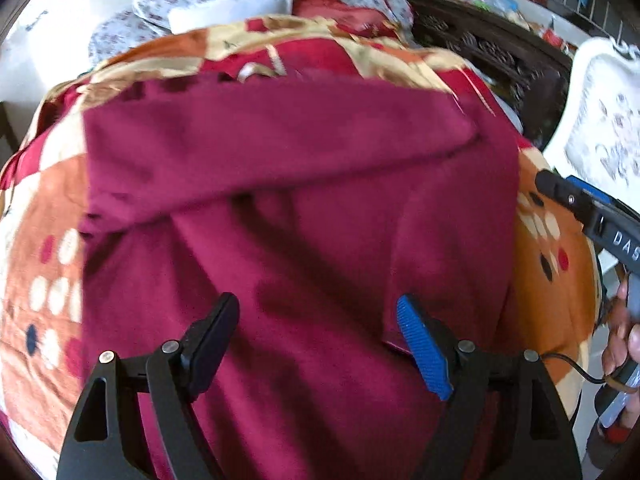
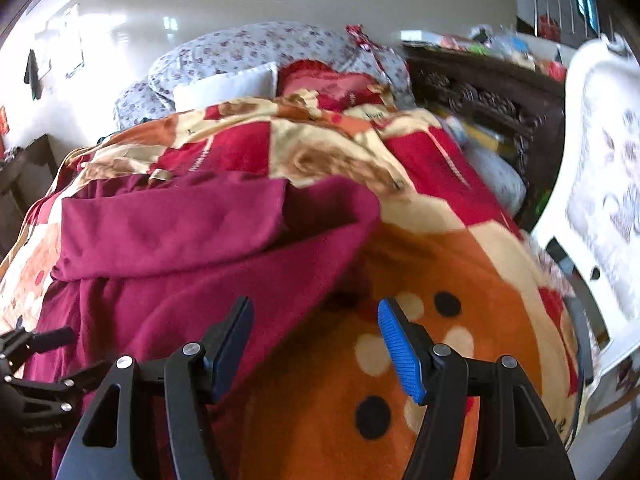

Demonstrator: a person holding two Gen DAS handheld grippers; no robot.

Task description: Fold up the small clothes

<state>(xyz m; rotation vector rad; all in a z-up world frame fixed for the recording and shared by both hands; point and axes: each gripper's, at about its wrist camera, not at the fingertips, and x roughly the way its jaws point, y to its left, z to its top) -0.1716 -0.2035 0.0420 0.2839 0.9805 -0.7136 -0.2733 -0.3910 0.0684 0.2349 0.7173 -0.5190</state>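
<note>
A: Bedroom, bright wall behind; bed [image 2: 460,264] covered by patterned orange-and-red blanket [image 2: 472,344], floral pillows [image 2: 256,52] at far end, white chair [image 2: 604,200] to one side.

B: And maroon garment [image 1: 304,208]?

A: Spread on blanket, upper part already turned over into one flap [image 2: 176,224], lower part loose and rumpled. Judged partway: one fold made, more to go, nothing squared up yet.

B: Left gripper [image 1: 318,344]?

A: Poised over lower cloth, fingers spread wide, gripping nothing.

B: Right gripper [image 2: 316,344]?

A: Hovering at garment's right edge, fingers parted too, edge running between them but not pinched. Likely next: catching that edge for another fold.
</note>
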